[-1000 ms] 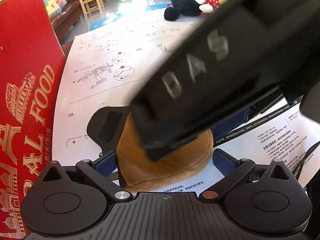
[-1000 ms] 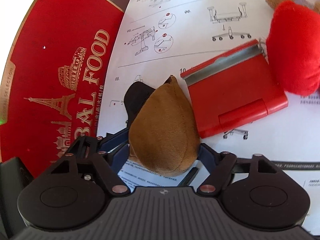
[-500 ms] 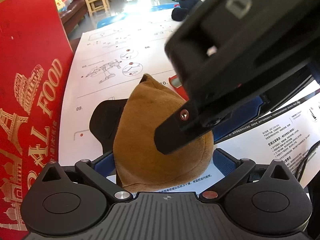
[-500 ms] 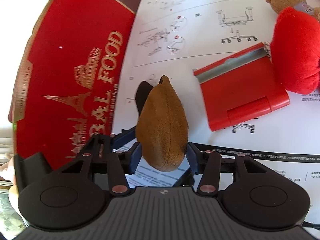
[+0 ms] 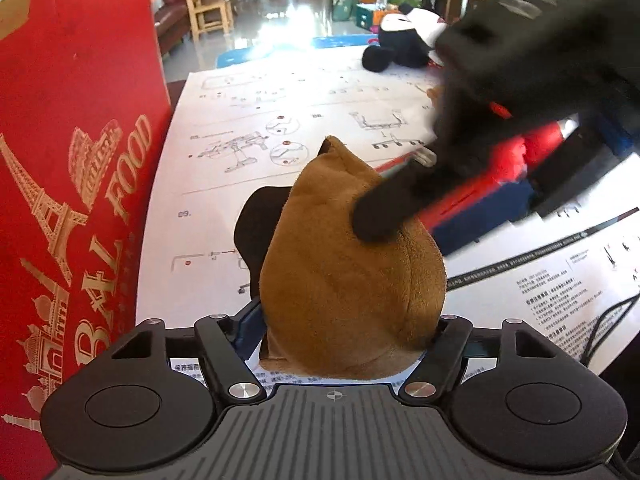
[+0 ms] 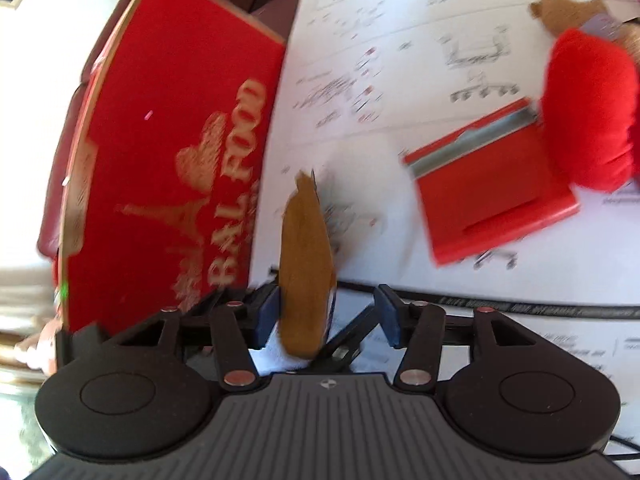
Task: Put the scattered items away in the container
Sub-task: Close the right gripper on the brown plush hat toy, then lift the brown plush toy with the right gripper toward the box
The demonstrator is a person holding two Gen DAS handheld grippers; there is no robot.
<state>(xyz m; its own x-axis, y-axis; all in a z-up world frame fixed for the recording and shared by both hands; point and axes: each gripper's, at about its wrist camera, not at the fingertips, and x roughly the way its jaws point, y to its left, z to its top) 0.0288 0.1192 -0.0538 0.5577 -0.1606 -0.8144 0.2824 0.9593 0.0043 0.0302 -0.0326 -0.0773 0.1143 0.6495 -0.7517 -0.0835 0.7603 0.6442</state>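
A brown plush toy [image 5: 352, 276] sits between the fingers of my left gripper [image 5: 348, 320], which is shut on it above the printed paper sheet [image 5: 248, 128]. In the right wrist view the same toy [image 6: 306, 264] shows edge-on, off-centre by the left pad. My right gripper [image 6: 326, 312] is open, with a gap beside the toy. In the left wrist view it [image 5: 520, 92] is a blurred black shape crossing above the toy. The red "FOOD" box [image 5: 76, 184], the container, stands at the left and also shows in the right wrist view [image 6: 172, 176].
A red flat stand [image 6: 492, 196] lies on the sheet right of the toy. A red plush heart [image 6: 588, 108] with a small brown bear [image 6: 568, 4] lies farther right. A black and white plush [image 5: 404, 44] sits at the far edge. A cable [image 5: 608, 320] trails at right.
My right gripper opened, let go of the brown toy and drew up and back. My left gripper closed on the toy and holds it.
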